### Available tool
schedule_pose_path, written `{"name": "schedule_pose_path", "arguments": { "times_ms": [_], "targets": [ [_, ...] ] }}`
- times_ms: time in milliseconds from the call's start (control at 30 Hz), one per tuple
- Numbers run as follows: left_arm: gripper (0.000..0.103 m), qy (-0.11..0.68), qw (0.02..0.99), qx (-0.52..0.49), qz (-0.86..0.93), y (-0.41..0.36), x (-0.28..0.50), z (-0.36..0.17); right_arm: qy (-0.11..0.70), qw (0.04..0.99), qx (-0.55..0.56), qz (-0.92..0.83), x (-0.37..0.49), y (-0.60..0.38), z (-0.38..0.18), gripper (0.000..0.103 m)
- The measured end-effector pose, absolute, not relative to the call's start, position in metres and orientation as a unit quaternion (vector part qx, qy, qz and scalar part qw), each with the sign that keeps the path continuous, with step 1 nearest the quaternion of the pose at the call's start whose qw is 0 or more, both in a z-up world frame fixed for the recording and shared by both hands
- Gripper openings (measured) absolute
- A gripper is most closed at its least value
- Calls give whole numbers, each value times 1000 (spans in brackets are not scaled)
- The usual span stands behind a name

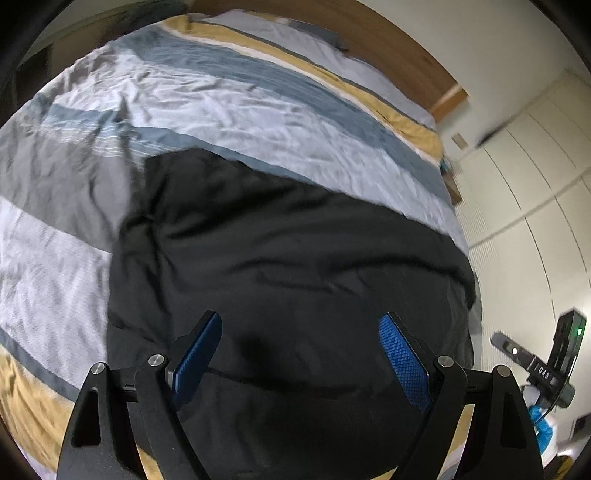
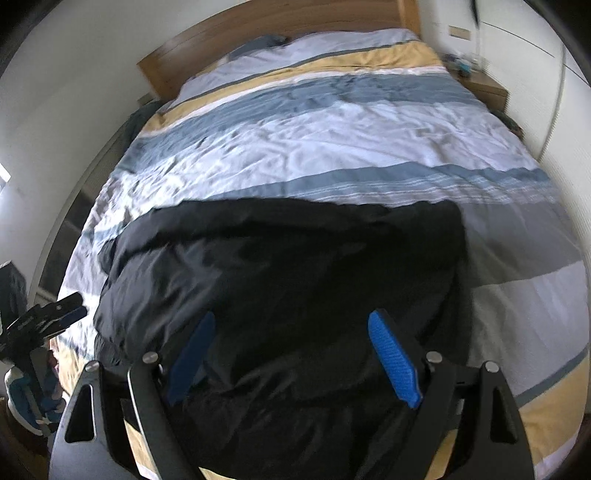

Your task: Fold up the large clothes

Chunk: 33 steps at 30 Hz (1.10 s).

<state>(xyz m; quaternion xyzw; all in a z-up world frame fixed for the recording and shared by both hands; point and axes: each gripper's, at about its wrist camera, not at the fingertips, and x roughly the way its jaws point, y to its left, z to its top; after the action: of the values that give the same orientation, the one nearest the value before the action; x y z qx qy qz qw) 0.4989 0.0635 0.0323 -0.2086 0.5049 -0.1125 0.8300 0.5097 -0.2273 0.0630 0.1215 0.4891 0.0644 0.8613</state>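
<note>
A large black garment (image 1: pixel 280 266) lies spread on the striped bed cover, rumpled, near the foot of the bed; it also shows in the right wrist view (image 2: pixel 295 273). My left gripper (image 1: pixel 299 328) is open and empty, held above the garment's near part. My right gripper (image 2: pixel 291 325) is open and empty, also above the garment's near part. The right gripper shows at the right edge of the left wrist view (image 1: pixel 546 358), and the left gripper shows at the left edge of the right wrist view (image 2: pixel 48 317).
The bed cover (image 1: pixel 221 110) has white, blue, grey and yellow stripes. A wooden headboard (image 2: pixel 258 33) stands at the far end. White wardrobe doors (image 1: pixel 524 177) line the side. A wooden nightstand (image 2: pixel 484 88) stands at the bed's far right.
</note>
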Motion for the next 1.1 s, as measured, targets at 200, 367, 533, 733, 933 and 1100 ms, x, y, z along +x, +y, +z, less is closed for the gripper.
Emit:
{"name": "schedule_pose_path", "arguments": {
  "times_ms": [200, 367, 533, 733, 933, 1100],
  "targets": [
    [86, 505, 837, -152, -144, 9, 513, 19, 501, 856, 74, 104, 521, -184, 36, 85],
    [86, 501, 846, -108, -145, -24, 552, 9, 506, 854, 61, 108, 552, -167, 8, 85],
    [91, 500, 852, -81, -132, -38, 604, -2, 495, 860, 67, 103, 601, -172, 0, 86],
    [98, 528, 838, -80, -108, -41, 651, -37, 508, 851, 101, 85, 650, -194, -27, 89],
    [101, 542, 833, -56, -97, -50, 663, -56, 520, 842, 121, 82, 669, -205, -53, 92],
    [102, 546, 832, -31, -93, -40, 661, -52, 520, 845, 87, 85, 664, -209, -51, 92]
  ]
}}
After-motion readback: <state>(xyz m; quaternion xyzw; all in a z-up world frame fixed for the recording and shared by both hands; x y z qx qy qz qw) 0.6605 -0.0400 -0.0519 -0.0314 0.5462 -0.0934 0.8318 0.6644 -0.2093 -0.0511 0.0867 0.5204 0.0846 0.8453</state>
